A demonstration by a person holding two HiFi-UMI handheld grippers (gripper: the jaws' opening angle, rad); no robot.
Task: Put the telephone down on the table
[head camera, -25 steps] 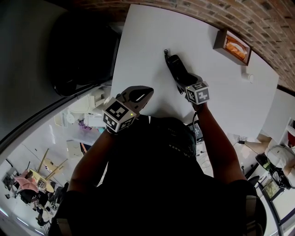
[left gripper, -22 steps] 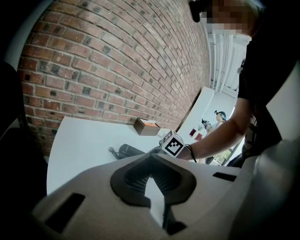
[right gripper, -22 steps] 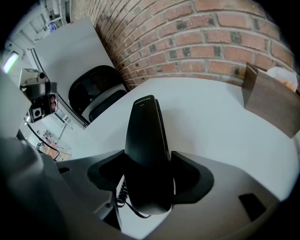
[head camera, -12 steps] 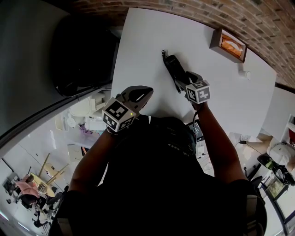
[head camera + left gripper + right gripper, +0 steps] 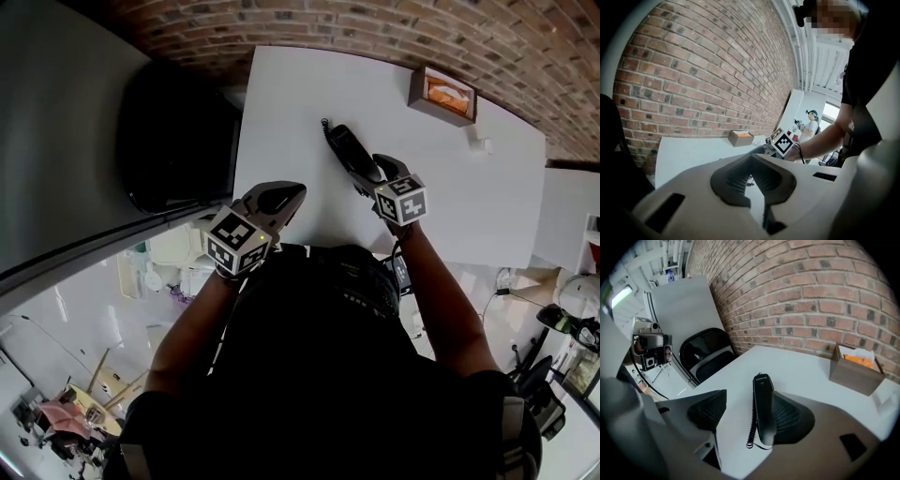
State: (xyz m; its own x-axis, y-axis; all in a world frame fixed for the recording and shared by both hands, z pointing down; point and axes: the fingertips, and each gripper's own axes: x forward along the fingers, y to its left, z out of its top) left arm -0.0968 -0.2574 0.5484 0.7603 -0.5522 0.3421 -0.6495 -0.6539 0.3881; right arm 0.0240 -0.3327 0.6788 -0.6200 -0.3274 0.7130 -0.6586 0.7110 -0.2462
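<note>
Telephone, black handset with coiled cord, resting on white table between the jaws of right gripper; jaws spread wide, released, handset against one pad, clear of the other; left gripper at near table edge, jaws closed together, empty; brown box by brick wall; black chair left of table.

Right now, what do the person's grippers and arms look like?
The left gripper and right gripper have pale grey shells with dark ribbed pads. Each carries a cube of black-and-white square markers. The person wears a black short-sleeved top.
</note>
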